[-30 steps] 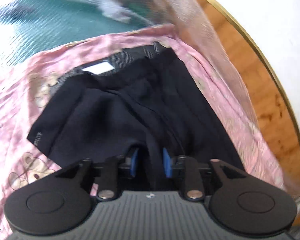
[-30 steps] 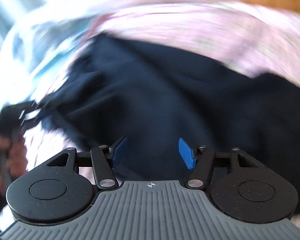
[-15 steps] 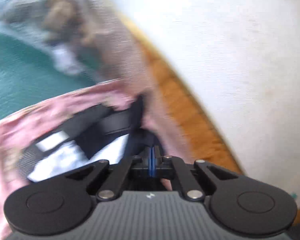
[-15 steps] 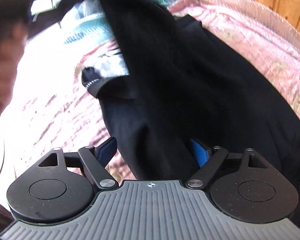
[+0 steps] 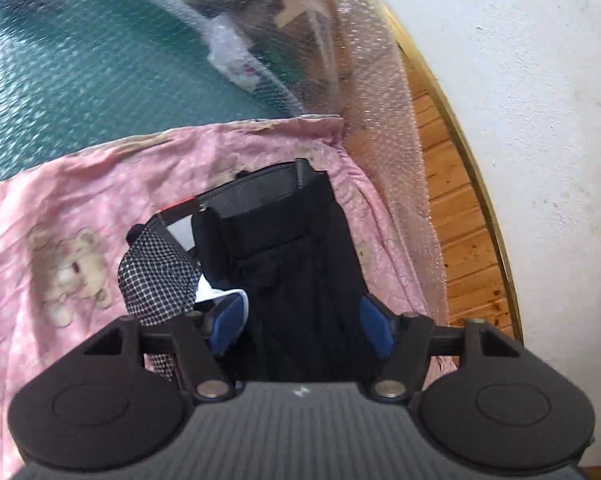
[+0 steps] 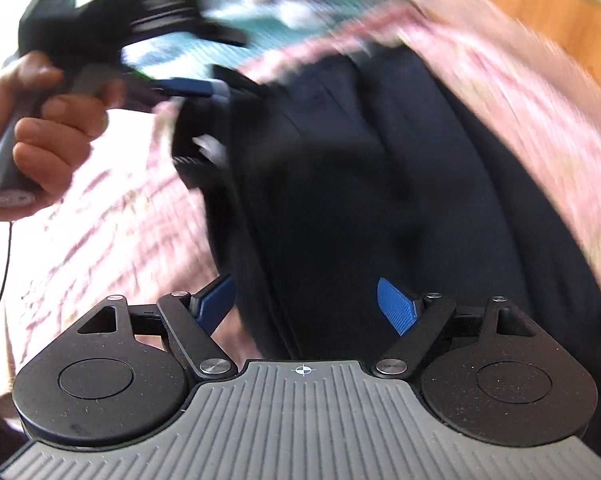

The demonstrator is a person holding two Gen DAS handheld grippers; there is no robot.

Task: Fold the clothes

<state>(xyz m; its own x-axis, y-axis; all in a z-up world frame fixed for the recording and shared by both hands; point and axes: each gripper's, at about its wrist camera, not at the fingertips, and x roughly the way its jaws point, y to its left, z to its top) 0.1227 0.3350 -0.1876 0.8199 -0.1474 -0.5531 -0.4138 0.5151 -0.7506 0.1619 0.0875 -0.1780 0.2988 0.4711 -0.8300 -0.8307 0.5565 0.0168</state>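
Dark navy shorts (image 5: 300,256) lie folded lengthwise on a pink printed sheet (image 5: 80,200), waistband at the far end, with a checked mesh lining (image 5: 156,276) spilling out on the left. My left gripper (image 5: 300,322) stands open just above the near end of the shorts, blue pads apart. In the blurred right wrist view the same shorts (image 6: 360,184) stretch away from my open right gripper (image 6: 306,304), which holds nothing. The left gripper (image 6: 188,86) shows there at upper left, held by a hand (image 6: 48,128).
Bubble wrap (image 5: 380,92) covers a green surface (image 5: 80,68) beyond the sheet. A wooden bed frame (image 5: 456,216) and a white wall (image 5: 540,120) run along the right. A thin cable (image 6: 0,280) hangs at the left edge of the right wrist view.
The left gripper was shut on the shorts' fabric half a second ago and has let go and opened. The shorts now lie folded narrower. The right gripper stayed open and is moving.
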